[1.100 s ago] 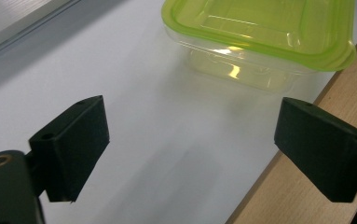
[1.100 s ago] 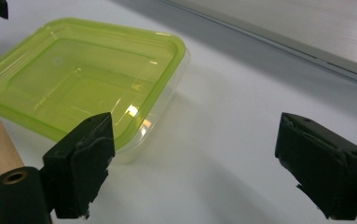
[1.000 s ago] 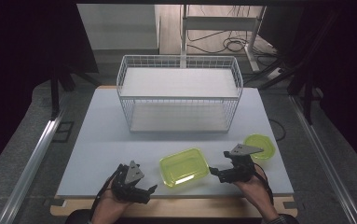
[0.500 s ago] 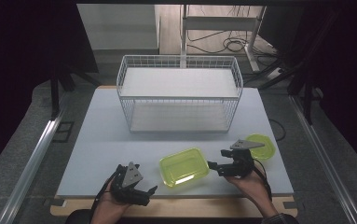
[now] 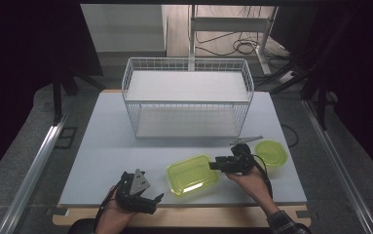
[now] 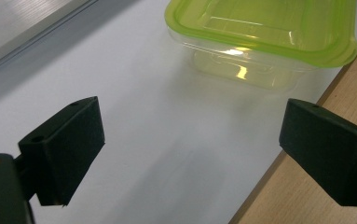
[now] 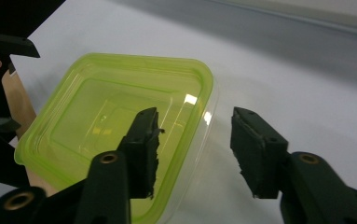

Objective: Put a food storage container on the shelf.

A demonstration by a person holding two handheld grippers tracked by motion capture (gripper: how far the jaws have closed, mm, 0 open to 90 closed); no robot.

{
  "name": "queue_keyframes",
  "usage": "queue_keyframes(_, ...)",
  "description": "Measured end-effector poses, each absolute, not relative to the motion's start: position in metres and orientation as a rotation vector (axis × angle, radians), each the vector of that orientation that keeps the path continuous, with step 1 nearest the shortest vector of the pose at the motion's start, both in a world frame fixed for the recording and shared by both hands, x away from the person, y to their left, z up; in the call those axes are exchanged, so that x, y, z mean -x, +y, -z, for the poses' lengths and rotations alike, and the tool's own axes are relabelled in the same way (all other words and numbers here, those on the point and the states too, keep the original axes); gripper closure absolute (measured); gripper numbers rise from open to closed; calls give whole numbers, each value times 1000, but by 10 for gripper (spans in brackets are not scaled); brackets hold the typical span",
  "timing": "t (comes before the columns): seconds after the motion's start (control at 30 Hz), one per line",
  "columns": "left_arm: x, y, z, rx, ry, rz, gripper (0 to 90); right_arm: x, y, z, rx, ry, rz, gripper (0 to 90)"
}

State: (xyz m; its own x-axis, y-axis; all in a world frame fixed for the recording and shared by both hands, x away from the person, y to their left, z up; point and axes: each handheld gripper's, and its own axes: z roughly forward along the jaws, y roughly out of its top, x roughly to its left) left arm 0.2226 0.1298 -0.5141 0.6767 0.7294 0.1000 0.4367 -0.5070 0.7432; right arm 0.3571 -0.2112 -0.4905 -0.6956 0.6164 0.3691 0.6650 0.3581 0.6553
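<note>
Currently right gripper [image 7: 192,149] jaws part-open, just been closing, straddling near rim of translucent yellow-green rectangular plastic container [image 5: 192,174], pads not pressing. Container sits on white worktop [image 5: 101,141], front centre. Left gripper [image 6: 192,154] jaws wide apart, empty, container just ahead.

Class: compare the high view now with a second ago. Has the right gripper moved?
Yes. The right gripper has shifted left, away from the round lid, to the rectangular container; its jaws have been closing astride the rim.
</note>
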Motion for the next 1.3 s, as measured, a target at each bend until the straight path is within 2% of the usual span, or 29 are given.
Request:
queue_keyframes(0.6,-222,126,516,-2202,867,-553,67,-372,-211,503,1268,-2206,1182,797)
queue_keyframes(1.3,-221,127,515,-2205,865,-566,67,-370,-222,483,1270,-2107,1327,812)
